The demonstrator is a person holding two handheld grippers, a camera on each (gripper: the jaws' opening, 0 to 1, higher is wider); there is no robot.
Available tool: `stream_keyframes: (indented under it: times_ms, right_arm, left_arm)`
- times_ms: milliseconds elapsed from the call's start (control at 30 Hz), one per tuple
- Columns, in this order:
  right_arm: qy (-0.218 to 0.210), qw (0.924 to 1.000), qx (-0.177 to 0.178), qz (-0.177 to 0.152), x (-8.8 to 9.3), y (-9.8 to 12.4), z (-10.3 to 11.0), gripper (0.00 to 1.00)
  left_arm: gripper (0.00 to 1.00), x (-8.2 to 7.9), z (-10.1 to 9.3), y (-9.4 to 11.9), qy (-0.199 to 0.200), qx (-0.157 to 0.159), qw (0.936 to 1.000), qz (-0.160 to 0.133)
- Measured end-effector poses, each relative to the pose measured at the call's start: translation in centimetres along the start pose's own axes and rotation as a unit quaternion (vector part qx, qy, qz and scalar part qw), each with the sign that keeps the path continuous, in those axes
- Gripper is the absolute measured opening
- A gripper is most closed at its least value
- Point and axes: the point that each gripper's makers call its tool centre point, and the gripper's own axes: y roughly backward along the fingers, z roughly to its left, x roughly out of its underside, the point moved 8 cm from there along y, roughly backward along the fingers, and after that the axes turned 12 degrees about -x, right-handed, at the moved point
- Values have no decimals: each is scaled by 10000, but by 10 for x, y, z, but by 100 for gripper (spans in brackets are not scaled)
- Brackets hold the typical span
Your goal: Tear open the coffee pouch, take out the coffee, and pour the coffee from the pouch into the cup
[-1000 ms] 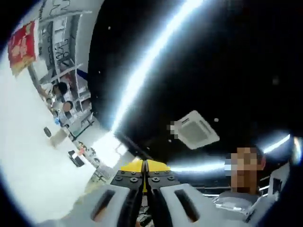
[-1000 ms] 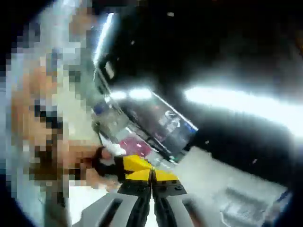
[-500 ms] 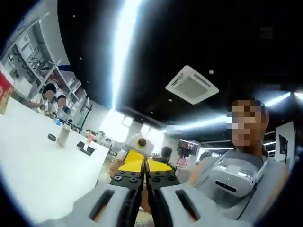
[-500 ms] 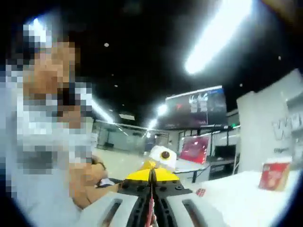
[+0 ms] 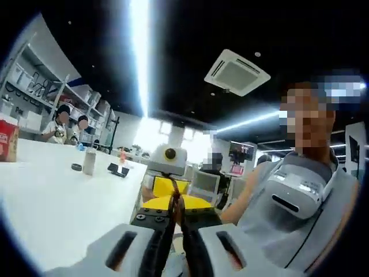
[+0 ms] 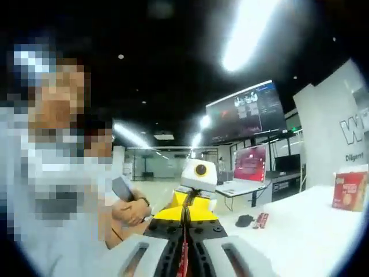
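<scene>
My left gripper (image 5: 174, 203) is shut, and a thin reddish edge of the coffee pouch (image 5: 173, 199) sticks up between its yellow tips. Straight ahead and close, the right gripper (image 5: 167, 186) faces it tip to tip. In the right gripper view, my right gripper (image 6: 185, 212) is shut on a thin red strip of the pouch (image 6: 184, 257), seen edge-on. The left gripper (image 6: 193, 199) faces it just beyond. A pale cup-like container (image 5: 88, 161) stands far off on the white table (image 5: 52, 213).
A person in a grey shirt (image 5: 288, 213) sits right behind the grippers. On the table are a red box (image 6: 349, 190), a small dark object (image 6: 245, 220) and a red sachet (image 6: 261, 219). An open laptop (image 6: 242, 184) stands further back. Other people sit by shelves (image 5: 57, 124).
Both cameras have tilted down from the ceiling to level, so the table and the facing gripper have come into sight. Both grippers have stayed shut, tip to tip.
</scene>
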Motion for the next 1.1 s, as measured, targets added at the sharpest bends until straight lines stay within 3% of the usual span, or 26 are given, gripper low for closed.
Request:
stream_keyframes:
  times_ms: [567, 833, 1000, 1100]
  right_arm:
    - [0, 10000, 21, -39, 1, 3, 2, 1]
    - [10, 10000, 89, -21, 2, 4, 1, 2]
    - [33, 9997, 230, 12, 5, 8, -3, 2]
    - [500, 9982, 327, -31, 4, 8, -5, 2]
  left_arm:
    - [5, 2, -4, -1, -37, 45, 10000, 13]
    - [4, 1, -3, 0, -139, -103, 9998, 68]
    - [4, 2, 0, -3, -210, -356, 9990, 158]
    - [3, -1, 1, -2, -222, -520, 9983, 122]
